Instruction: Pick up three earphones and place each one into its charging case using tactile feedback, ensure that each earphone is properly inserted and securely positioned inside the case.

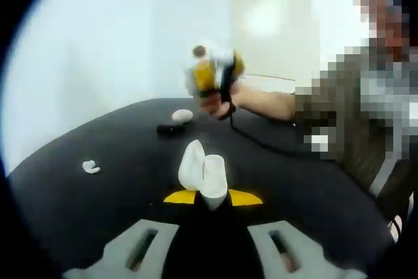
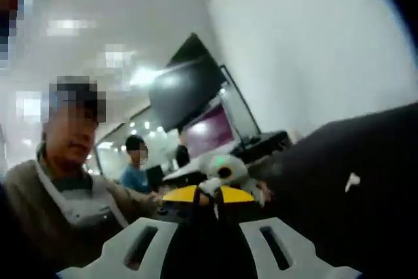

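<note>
The left tool (image 1: 208, 195) grips the open white charging case (image 1: 204, 173) upright over the table (image 1: 98, 142), ready for an earphone (image 1: 91, 167); the right tool (image 2: 208, 202) grips nothing visible

The left gripper view looks low and close across the black table (image 1: 98, 155) toward the right gripper (image 1: 212, 73), while the right gripper view, tilted and blurred, apparently faces back at the left gripper (image 2: 219, 174), both sharing the tabletop and a loose white earphone (image 1: 90, 167).

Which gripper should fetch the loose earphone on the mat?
Probably right: the left gripper already holds the open white case, while the right gripper hangs above the mat, though far from the earphone.
</note>
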A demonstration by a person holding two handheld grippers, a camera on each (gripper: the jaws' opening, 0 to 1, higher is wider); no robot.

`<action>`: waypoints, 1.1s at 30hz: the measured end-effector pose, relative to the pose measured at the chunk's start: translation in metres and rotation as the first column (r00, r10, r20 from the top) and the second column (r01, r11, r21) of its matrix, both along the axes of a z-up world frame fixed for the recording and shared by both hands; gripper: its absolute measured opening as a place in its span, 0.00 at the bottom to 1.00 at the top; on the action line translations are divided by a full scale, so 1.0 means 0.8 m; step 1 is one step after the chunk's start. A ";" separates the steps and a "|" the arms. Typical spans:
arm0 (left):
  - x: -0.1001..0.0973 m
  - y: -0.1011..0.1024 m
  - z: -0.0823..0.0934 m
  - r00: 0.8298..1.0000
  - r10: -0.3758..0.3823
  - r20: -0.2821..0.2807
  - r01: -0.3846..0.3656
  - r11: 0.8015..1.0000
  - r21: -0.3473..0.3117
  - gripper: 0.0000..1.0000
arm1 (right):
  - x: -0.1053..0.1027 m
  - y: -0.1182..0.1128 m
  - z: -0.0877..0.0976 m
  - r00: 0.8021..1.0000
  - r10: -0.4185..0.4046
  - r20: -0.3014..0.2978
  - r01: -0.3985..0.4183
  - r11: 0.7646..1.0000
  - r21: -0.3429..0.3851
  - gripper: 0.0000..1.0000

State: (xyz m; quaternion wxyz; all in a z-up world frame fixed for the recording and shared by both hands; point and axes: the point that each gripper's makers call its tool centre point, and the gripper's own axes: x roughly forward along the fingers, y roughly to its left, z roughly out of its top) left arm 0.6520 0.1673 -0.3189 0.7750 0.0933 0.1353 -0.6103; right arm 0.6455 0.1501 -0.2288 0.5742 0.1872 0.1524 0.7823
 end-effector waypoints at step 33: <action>0.008 -0.005 0.002 1.000 -0.001 -0.016 0.001 1.000 -0.003 0.13 | 0.006 0.002 -0.061 0.986 -0.009 0.168 0.052 0.965 -0.256 0.14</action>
